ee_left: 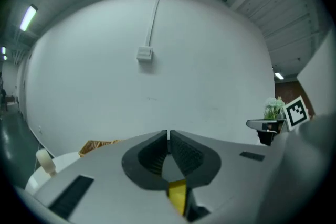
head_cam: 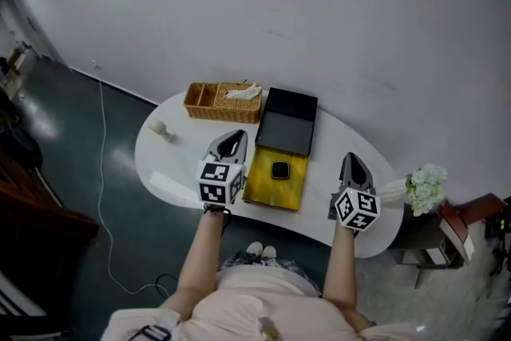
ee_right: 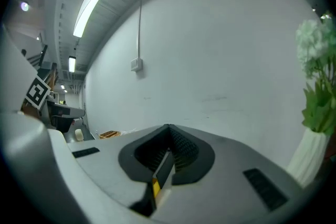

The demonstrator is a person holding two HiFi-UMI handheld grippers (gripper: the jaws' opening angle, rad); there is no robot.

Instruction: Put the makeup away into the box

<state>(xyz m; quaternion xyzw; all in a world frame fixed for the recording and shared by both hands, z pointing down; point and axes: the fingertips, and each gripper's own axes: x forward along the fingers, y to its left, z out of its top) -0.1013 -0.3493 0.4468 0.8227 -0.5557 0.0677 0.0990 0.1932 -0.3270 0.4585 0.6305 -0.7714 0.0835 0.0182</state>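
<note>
2 pairs of jaws are pressed together and empty: left gripper (ee_left: 168, 135) and right gripper (ee_right: 168, 127), both above the white table (head_cam: 164, 164). Between them the makeup compact (head_cam: 279, 170) lies on a yellow mat (head_cam: 267, 189), near the open black box (head_cam: 285, 132).

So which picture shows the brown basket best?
The head view: it looks down on the whole wicker basket, both compartments visible. The left gripper view catches only a sliver of the basket low at left; the right gripper view shows it tiny and far off.
</note>
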